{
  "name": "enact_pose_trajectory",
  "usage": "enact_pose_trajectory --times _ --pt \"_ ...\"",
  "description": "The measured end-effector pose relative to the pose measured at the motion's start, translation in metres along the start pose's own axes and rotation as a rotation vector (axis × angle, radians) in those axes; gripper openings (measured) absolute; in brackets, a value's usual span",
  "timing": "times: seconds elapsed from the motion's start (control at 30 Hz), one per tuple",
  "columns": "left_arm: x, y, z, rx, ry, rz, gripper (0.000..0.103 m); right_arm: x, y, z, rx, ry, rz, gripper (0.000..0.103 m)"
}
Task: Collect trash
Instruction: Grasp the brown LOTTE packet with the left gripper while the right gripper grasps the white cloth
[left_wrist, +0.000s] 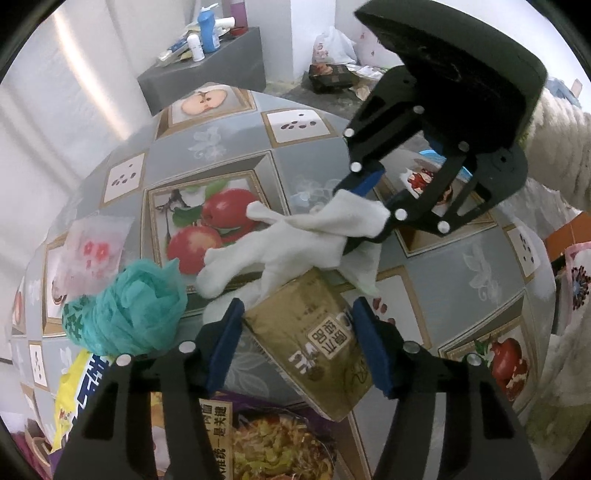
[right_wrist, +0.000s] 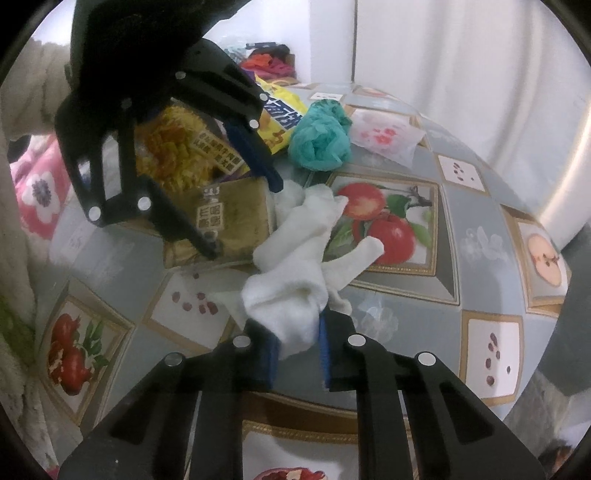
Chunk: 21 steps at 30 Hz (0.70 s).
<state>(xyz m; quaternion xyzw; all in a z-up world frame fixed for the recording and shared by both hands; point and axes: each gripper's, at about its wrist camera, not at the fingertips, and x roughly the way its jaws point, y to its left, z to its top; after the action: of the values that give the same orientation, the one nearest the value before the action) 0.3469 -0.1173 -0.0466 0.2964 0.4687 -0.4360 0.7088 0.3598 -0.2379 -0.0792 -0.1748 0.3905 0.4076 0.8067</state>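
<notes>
A white cloth glove (left_wrist: 295, 240) lies across the fruit-print tablecloth (left_wrist: 229, 155). My right gripper (right_wrist: 297, 349) is shut on the glove's cuff (right_wrist: 291, 306); it also shows in the left wrist view (left_wrist: 364, 206). A gold-brown snack packet (left_wrist: 317, 343) lies between the fingers of my left gripper (left_wrist: 299, 336), which is open around it; the packet also shows in the right wrist view (right_wrist: 229, 218). A crumpled teal plastic bag (left_wrist: 129, 310) sits to the left of it.
A yellow snack wrapper (left_wrist: 74, 387) and a purple food package (left_wrist: 266, 443) lie near my left gripper. A clear printed bag (left_wrist: 92, 251) lies at the left. A grey stool (left_wrist: 214, 70) with bottles stands beyond the table. More litter (left_wrist: 340, 74) lies on the floor.
</notes>
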Motion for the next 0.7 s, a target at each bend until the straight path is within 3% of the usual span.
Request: enact_pose_trajectory --times 0.27,0.4,0.7 --pt "0.005 0.007 0.004 -0.075 0.046 -0.009 0.066 0.003 0.003 0.001 -0.001 0.003 -0.006 0.015" --pt "0.012 0.004 0.005 -0.071 0.094 0.007 0.071 0.004 0.002 0.001 -0.007 0.004 -0.006 0.015" --pt "0.018 0.002 0.005 -0.062 0.107 0.019 0.071 0.004 0.000 -0.004 -0.011 -0.010 0.001 0.015"
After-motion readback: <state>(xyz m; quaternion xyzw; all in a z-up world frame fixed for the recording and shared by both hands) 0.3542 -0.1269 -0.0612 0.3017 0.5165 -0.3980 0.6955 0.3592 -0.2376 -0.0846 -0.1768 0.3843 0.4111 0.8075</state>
